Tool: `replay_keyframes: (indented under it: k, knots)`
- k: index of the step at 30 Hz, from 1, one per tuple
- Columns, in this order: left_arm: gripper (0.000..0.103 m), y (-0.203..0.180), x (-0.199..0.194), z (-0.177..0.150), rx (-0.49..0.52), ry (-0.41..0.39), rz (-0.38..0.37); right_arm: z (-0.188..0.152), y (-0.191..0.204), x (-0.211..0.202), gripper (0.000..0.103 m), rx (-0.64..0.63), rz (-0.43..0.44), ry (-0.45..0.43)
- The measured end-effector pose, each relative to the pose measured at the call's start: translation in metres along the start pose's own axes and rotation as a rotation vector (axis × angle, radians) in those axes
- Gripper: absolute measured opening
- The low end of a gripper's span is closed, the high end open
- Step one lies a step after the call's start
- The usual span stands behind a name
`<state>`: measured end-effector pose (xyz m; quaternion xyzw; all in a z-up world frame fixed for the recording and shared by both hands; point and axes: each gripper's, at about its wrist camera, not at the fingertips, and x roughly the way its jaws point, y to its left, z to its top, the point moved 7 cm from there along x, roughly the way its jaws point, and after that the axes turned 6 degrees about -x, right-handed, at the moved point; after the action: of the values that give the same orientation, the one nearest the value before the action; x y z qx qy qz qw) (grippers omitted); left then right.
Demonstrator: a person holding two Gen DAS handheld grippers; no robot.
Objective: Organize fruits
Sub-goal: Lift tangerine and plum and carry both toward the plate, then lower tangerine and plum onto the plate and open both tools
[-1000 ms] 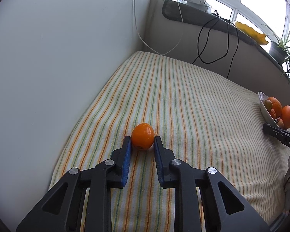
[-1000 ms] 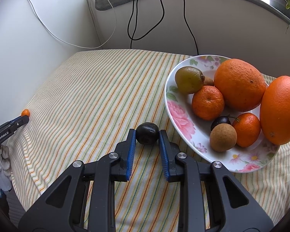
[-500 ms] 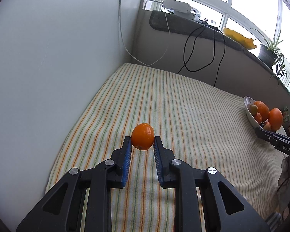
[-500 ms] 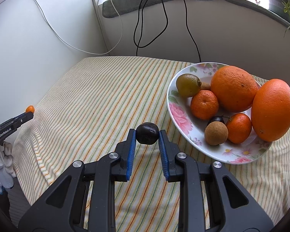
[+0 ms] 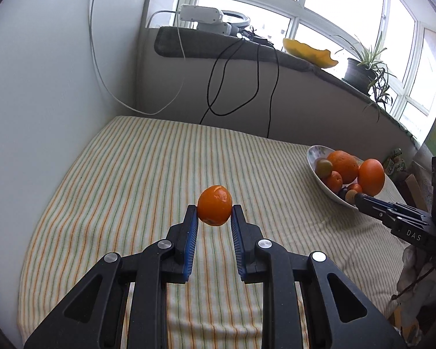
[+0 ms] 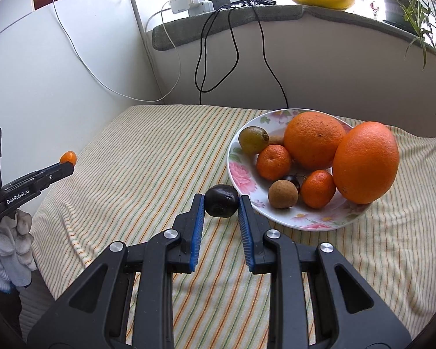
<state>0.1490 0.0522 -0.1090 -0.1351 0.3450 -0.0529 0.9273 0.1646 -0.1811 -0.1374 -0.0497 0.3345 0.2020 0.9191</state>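
Readable markings: "GenRobot.AI" in white on the side of the left gripper (image 6: 68,166) as seen from the right wrist view; "DAS" in white on the right gripper (image 5: 359,200) as seen from the left wrist view. Left gripper (image 5: 214,216): jaws partly closed, blue pads pressed on either side of a small mandarin (image 5: 215,209), orange with a slightly scuffed skin, held clear above the striped cloth (image 5: 148,174) on the tabletop. Right gripper (image 6: 221,205): jaws partly closed, gripping a dark plum (image 6: 221,200), near-black and matte, held just beside the near-left rim of the floral plate (image 6: 241,176). Plate, at the right of the tabletop, carries two large oranges (image 6: 314,139) (image 6: 365,161), two mandarins (image 6: 273,162) (image 6: 317,188), a green-brown kiwi (image 6: 253,139), a round brown fruit (image 6: 283,194) and a small dark fruit (image 6: 293,179) behind it.
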Motion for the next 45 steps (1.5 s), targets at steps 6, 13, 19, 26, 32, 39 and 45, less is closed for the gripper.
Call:
replay_keyframes:
  k: [6, 13, 19, 26, 32, 39, 45]
  knots:
    - [0.021, -0.041, 0.011, 0.002, 0.041, 0.015, -0.068, -0.004, -0.021, -0.014, 0.025, 0.021, -0.029, -0.023]
    - [0.021, -0.087, 0.028, 0.0, 0.091, 0.04, -0.129, -0.007, -0.045, -0.022, 0.025, 0.049, -0.058, -0.033]
    - [0.021, -0.117, 0.043, -0.002, 0.121, 0.062, -0.164, -0.005, -0.055, -0.023, 0.025, 0.053, -0.064, -0.044]
    - [0.021, -0.144, 0.057, 0.0, 0.155, 0.074, -0.187, 0.0, -0.06, -0.02, 0.025, 0.054, -0.059, -0.053]
    - [0.021, -0.162, 0.068, 0.002, 0.18, 0.082, -0.201, 0.004, -0.062, -0.016, 0.025, 0.048, -0.061, -0.056]
    - [0.021, -0.173, 0.08, 0.003, 0.188, 0.092, -0.211, 0.008, -0.066, -0.008, 0.025, 0.046, -0.067, -0.052]
    - [0.021, -0.174, 0.091, 0.003, 0.183, 0.108, -0.214, 0.012, -0.07, -0.002, 0.025, 0.046, -0.077, -0.046]
